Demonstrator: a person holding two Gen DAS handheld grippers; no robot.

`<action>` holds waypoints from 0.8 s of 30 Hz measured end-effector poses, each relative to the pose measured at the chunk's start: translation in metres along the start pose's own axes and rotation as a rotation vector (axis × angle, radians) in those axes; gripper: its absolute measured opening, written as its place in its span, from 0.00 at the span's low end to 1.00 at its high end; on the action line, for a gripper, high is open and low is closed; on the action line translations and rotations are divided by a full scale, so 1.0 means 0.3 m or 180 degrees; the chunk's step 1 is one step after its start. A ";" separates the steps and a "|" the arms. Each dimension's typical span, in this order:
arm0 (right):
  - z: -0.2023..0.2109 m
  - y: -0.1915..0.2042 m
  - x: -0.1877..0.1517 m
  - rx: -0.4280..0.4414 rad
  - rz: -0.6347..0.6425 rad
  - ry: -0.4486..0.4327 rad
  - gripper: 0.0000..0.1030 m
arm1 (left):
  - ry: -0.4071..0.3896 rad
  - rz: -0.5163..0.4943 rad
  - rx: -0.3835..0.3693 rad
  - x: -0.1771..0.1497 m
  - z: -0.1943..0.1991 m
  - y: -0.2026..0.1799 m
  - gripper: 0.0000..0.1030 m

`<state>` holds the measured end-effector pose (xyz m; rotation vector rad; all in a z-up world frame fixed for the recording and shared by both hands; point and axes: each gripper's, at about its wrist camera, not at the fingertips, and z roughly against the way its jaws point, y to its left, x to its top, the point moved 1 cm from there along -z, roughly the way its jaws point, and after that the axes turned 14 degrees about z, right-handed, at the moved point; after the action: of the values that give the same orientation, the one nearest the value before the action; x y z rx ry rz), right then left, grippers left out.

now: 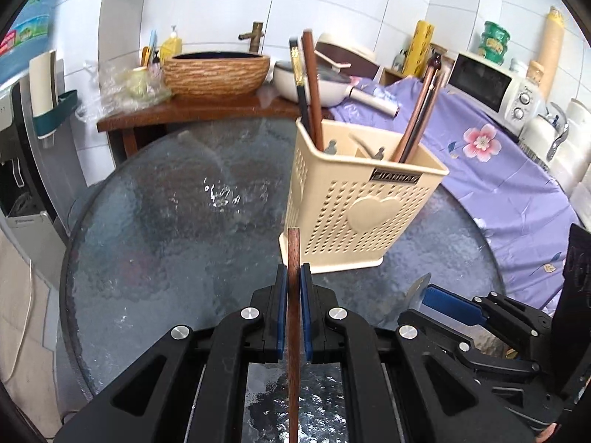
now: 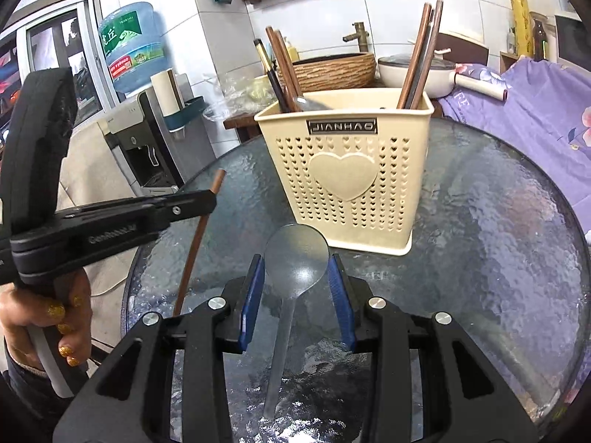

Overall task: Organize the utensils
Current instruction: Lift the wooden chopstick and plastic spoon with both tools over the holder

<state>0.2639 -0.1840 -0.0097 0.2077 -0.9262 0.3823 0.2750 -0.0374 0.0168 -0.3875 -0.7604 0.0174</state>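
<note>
My left gripper (image 1: 294, 271) is shut on a brown wooden chopstick (image 1: 293, 258), which sticks up a little past its blue pads. In the right wrist view the same gripper (image 2: 211, 199) and chopstick (image 2: 197, 238) hang at the left, above the table. My right gripper (image 2: 297, 280) is shut on a metal spoon (image 2: 297, 251), pads on the sides of its bowl and handle trailing back under the gripper. A cream perforated utensil holder (image 2: 343, 170) with a heart stands just ahead of both grippers. Several chopsticks (image 2: 419, 59) stand in it.
The holder stands on a round textured glass table (image 1: 166, 240). Behind it is a wooden side table (image 1: 192, 110) with a woven-look basin (image 1: 216, 74) and a pan (image 1: 321, 85). A purple floral cloth (image 1: 498, 170) and a microwave (image 1: 491, 85) lie right; a water dispenser (image 2: 147, 136) stands left.
</note>
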 end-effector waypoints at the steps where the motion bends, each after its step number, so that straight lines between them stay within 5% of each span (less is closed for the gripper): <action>1: 0.008 0.000 0.000 0.0000 0.0002 -0.0010 0.35 | -0.0020 -0.0004 -0.0011 0.003 0.012 0.000 0.06; 24: 0.090 0.012 0.063 -0.0012 0.0129 -0.0192 0.35 | -0.0441 -0.0072 -0.0211 0.062 0.179 -0.059 0.06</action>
<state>0.2528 -0.1855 0.0214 0.1982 -0.9915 0.4137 0.2500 -0.0332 0.0707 -0.4442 -0.9039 -0.0021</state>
